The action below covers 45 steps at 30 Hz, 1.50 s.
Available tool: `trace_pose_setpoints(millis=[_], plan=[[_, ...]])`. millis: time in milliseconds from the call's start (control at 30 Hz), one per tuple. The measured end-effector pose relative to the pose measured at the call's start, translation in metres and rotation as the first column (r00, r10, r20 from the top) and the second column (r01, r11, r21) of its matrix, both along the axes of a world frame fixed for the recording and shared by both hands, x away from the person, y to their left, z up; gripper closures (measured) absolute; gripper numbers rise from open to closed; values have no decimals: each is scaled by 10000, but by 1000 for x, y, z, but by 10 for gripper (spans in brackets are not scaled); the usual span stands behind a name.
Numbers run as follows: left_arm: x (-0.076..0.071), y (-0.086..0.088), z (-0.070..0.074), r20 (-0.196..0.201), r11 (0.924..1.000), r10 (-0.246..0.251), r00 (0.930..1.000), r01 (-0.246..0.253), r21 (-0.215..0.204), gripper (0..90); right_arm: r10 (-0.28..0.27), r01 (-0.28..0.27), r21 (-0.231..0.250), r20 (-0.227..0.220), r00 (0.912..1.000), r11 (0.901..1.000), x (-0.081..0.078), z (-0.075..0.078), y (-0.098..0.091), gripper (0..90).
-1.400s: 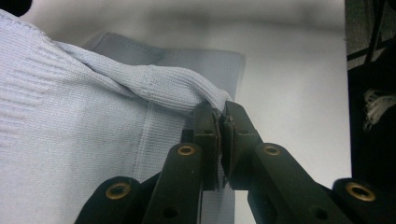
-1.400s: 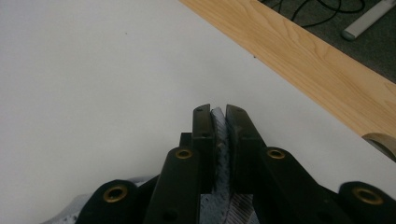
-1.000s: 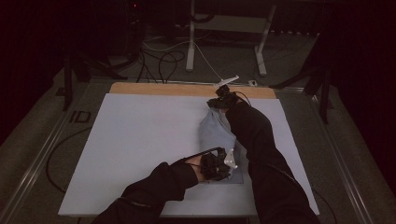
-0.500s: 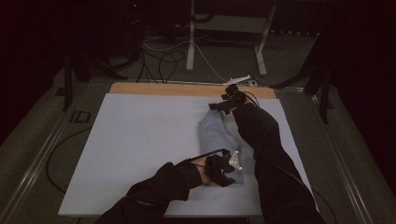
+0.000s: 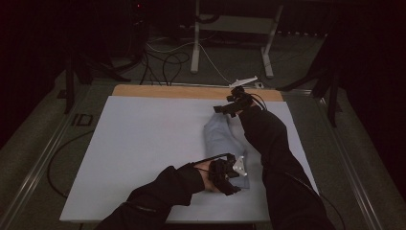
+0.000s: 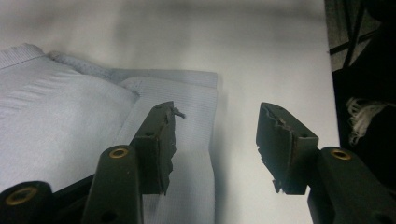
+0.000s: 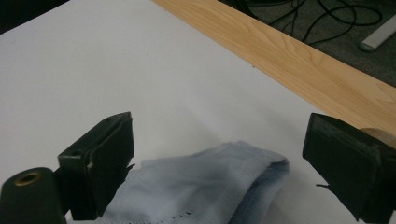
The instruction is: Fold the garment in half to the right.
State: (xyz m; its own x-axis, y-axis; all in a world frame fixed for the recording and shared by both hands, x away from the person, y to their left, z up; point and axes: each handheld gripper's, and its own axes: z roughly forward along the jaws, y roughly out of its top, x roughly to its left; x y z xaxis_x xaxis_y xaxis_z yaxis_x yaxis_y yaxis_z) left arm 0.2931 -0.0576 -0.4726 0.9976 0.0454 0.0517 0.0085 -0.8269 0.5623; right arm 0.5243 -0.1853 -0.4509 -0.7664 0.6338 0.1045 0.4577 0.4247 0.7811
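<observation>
A folded light blue cloth (image 5: 219, 139) lies flat on the right half of the white table top (image 5: 143, 153). My left gripper (image 5: 231, 176) hovers at the cloth's near end. In the left gripper view the gripper (image 6: 217, 112) stands open, one jaw over the cloth's (image 6: 56, 126) folded edge, the other over bare table. Its jaws have just been opening, and nothing is pinched. My right gripper (image 5: 225, 108) is at the far end. In the right gripper view that gripper (image 7: 219, 123) has also just been opening; it stands wide open above the cloth's (image 7: 210, 186) rounded fold without touching it.
A bare wooden strip (image 5: 191, 91) runs along the table's far edge, just behind the right gripper. A small white object (image 5: 244, 80) lies beyond it. Cables (image 5: 167, 62) and metal desk legs (image 5: 196, 38) sit on the dark floor behind. The person's dark sleeves cover the table's near right part.
The cloth's far end has settled a little nearer on the table, free of the right gripper. Both hands have stayed about where they were.
</observation>
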Motion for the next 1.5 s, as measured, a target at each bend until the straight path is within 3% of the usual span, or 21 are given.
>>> trace_pose_setpoints(millis=[300,500,833,967,1267,1500], plan=[[-3,26,14,-114,9978,-117,9999,110,-651,384,255,-252,-181,176,9995,9995,-11,2,8,89],[-1,53,20,-495,9945,-61,9988,9,-1047,226,436,-425,-355,318,9985,9985,-17,3,8,89],[1,100,24,-632,9868,467,9969,-559,-1523,88,616,-591,-504,486,9969,9970,-24,3,7,89],[-1,114,22,-599,9881,546,9967,-626,-1407,33,685,-658,-529,510,9963,9964,-27,2,7,89],[-6,148,12,-585,9796,1093,9923,-1175,-1630,3,828,-788,-659,605,9947,9947,-33,0,9,89],[-11,183,-3,-647,9663,1941,9788,-2022,-1591,3,909,-843,-811,807,9926,9931,-36,-3,7,89]])
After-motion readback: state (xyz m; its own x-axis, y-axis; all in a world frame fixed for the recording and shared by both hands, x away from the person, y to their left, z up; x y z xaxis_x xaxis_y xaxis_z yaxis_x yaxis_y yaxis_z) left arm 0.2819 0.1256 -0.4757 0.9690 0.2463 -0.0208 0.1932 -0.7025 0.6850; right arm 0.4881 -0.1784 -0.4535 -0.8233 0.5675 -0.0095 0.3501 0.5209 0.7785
